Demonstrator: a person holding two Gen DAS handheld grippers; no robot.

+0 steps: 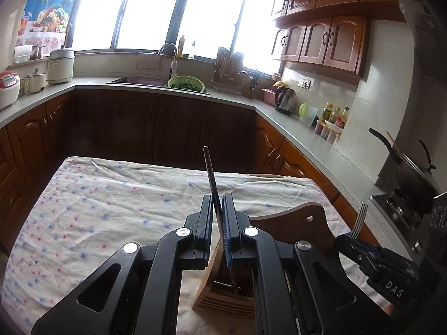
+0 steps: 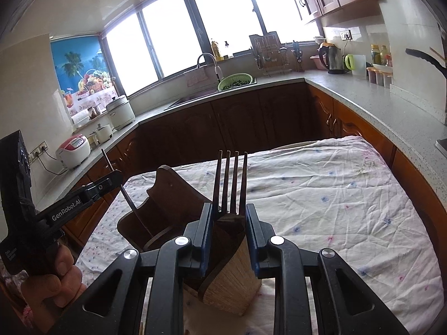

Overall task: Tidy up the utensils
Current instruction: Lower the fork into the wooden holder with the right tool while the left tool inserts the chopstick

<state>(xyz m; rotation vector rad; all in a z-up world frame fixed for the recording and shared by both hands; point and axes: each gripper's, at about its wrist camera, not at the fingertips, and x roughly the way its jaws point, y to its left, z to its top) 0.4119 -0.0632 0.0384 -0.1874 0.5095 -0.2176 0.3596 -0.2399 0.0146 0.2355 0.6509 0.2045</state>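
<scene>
My left gripper point(image 1: 217, 203) is shut on a slim metal utensil point(image 1: 210, 167) that stands nearly upright. Its lower end reaches down into a wooden utensil holder point(image 1: 223, 300) on the cloth-covered table point(image 1: 97, 209). My right gripper point(image 2: 229, 212) is shut on a metal fork point(image 2: 230, 178), tines up, just above the same holder point(image 2: 234, 282). In the left wrist view the right gripper point(image 1: 347, 241) and the fork's tines point(image 1: 359, 217) show at the right. In the right wrist view the left gripper point(image 2: 113, 180) and its utensil point(image 2: 131, 209) show at the left, beside the holder's brown back panel point(image 2: 170, 192).
A hand point(image 2: 56, 276) grips the left tool. Kitchen counters run round the table: sink with a green colander point(image 1: 186, 83), kettle point(image 1: 285, 99), rice cookers point(image 1: 8, 88), and a wok on the stove point(image 1: 410, 178). The flowered cloth point(image 2: 335, 209) lies bare to the right.
</scene>
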